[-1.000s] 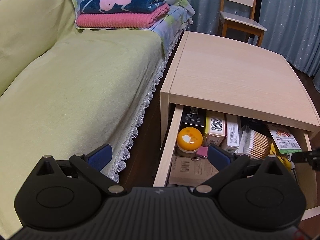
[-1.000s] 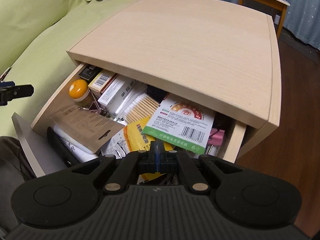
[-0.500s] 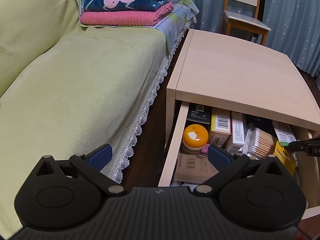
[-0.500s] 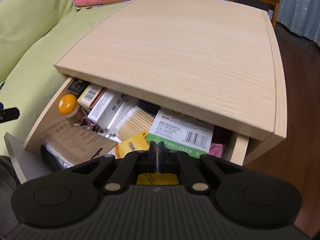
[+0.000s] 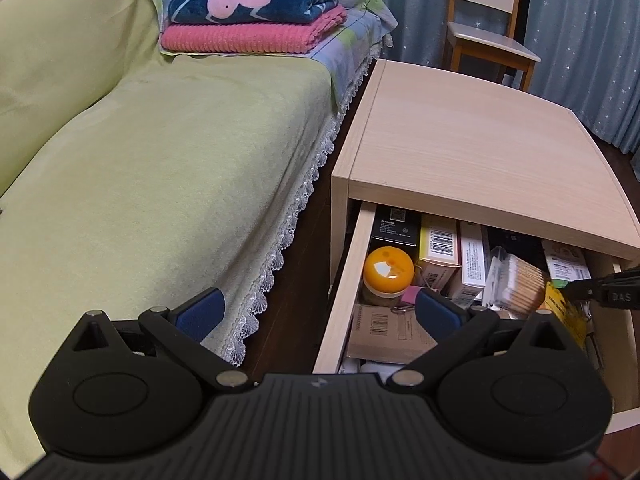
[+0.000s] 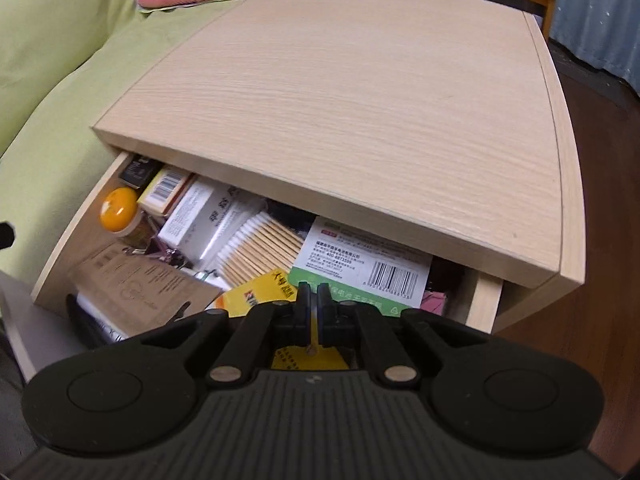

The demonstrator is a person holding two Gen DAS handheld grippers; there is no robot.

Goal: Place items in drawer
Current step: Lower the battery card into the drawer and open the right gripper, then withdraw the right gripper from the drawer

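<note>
The drawer (image 5: 340,300) of the light wood table stands pulled out and is packed with items. Among them are an orange-lidded jar (image 5: 388,270), cotton swabs (image 5: 520,284), small boxes and a brown carton (image 5: 388,332). My left gripper (image 5: 318,312) hangs open and empty over the drawer's left wall and the floor gap. My right gripper (image 6: 314,296) is shut on the edge of a yellow packet (image 6: 260,296) at the drawer's front right. The yellow packet (image 5: 560,308) lies partly on a green-and-white packet (image 6: 360,268). The right gripper (image 5: 600,292) shows at the edge of the left wrist view.
A sofa with a green cover (image 5: 140,180) runs along the left of the table, with folded towels (image 5: 252,16) at its far end. The table top (image 5: 480,140) overhangs the back of the drawer. A wooden chair (image 5: 488,40) stands behind, before blue curtains.
The right gripper has moved forward toward the table, staying shut with the yellow packet between its fingers. The left gripper has drifted left and back a little and stays open.
</note>
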